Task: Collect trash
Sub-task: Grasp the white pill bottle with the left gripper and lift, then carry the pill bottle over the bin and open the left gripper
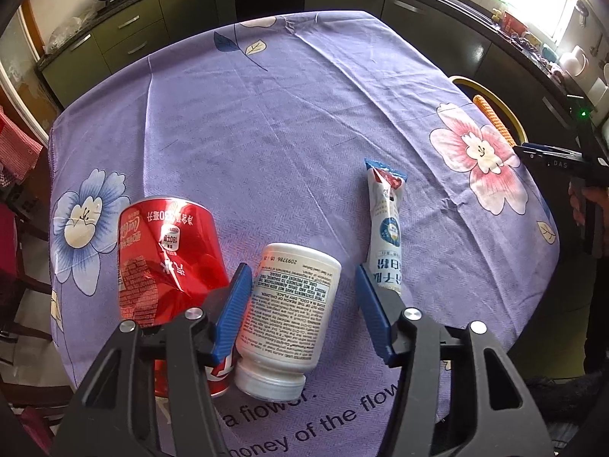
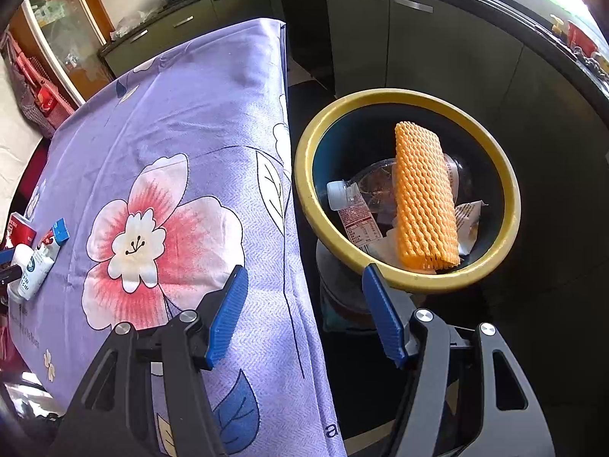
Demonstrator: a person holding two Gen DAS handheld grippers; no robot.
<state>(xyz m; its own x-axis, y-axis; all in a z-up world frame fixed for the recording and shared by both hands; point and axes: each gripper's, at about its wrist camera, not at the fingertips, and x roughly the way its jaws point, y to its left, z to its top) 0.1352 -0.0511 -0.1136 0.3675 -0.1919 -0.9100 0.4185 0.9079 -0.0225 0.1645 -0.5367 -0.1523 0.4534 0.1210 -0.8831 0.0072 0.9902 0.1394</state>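
Red can: crushed red soda can [image 1: 167,262] lies on its side at far left of the purple floral tabletop [image 1: 266,133], touching the outer face of my left jaw. Not my target rn.
White bottle: white plastic pill bottle [image 1: 287,312] w/ printed label, on its side, cap toward me, sitting between my jaws. This is the piece I'm going for.
Left gripper: left gripper [image 1: 304,304] angled down over the bottle. Jaws spread, straddling it; left pad right by the bottle's side, right pad clearly apart, so no pinch yet as far as I can see.
Sachet: long white-and-blue stick sachet [image 1: 386,221], flat on the cloth just right of the bottle, near the right jaw. I judge it's next after the bottle.
Right gripper: right gripper [image 2: 300,308] hangs over the tabletop edge, jaws spread, nothing between them. Prob parked near the bin for drop-offs.
Bin: round yellow-rimmed dark bin [image 2: 304,175] beside the tabletop, below its edge. Already holds an orange foam net sleeve [image 2: 422,194], a clear plastic bottle w/ white cap [image 2: 354,198] and some wrappers.
Risk: can crowding the left jaw; closing may nudge it.
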